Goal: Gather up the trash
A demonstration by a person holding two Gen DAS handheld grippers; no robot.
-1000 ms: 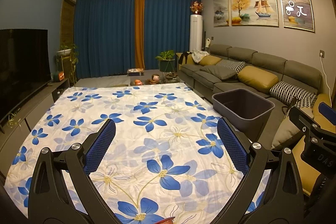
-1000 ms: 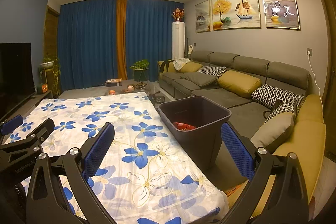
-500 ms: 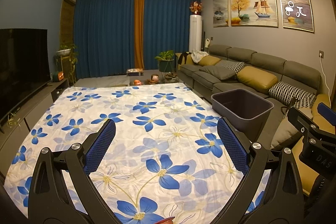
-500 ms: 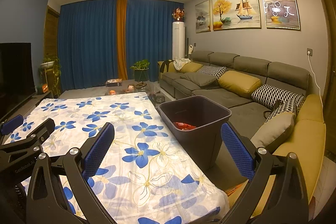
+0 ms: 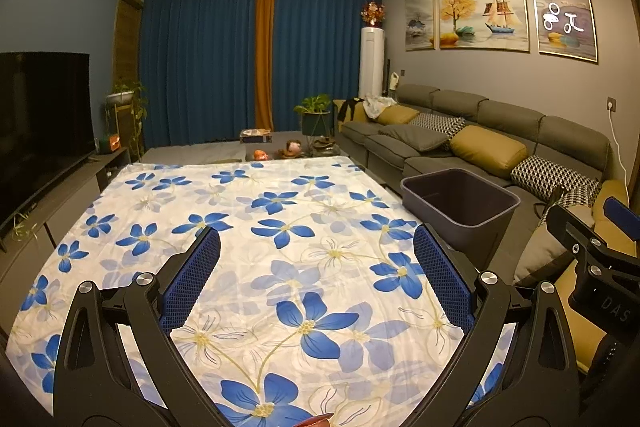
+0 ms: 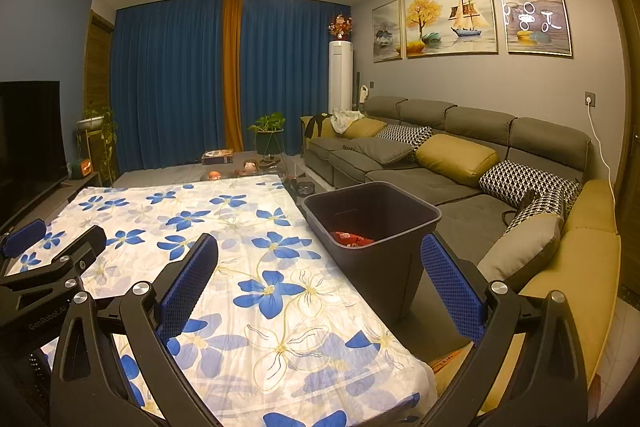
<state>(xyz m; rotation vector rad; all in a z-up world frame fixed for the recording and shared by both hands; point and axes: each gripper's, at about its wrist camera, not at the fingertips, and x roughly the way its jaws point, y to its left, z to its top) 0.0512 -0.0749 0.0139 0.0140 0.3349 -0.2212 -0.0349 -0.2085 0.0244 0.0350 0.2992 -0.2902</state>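
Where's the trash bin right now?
The dark bin stands on the floor between the flowered table and the grey sofa, right of the table in both views, with red trash inside.

The letters "DAS" are showing in pale print on the black body of the right gripper (image 5: 600, 301). "GenRobot.AI" is appearing along the black arm of the left gripper (image 6: 44, 317), partly cut off.

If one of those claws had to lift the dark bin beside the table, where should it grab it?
Probably the bin by its top rim, coming down from above on the wall nearest the table. The bin stands upright and open, its body far wider than the open right gripper, so only a thin wall fits between the fingers.
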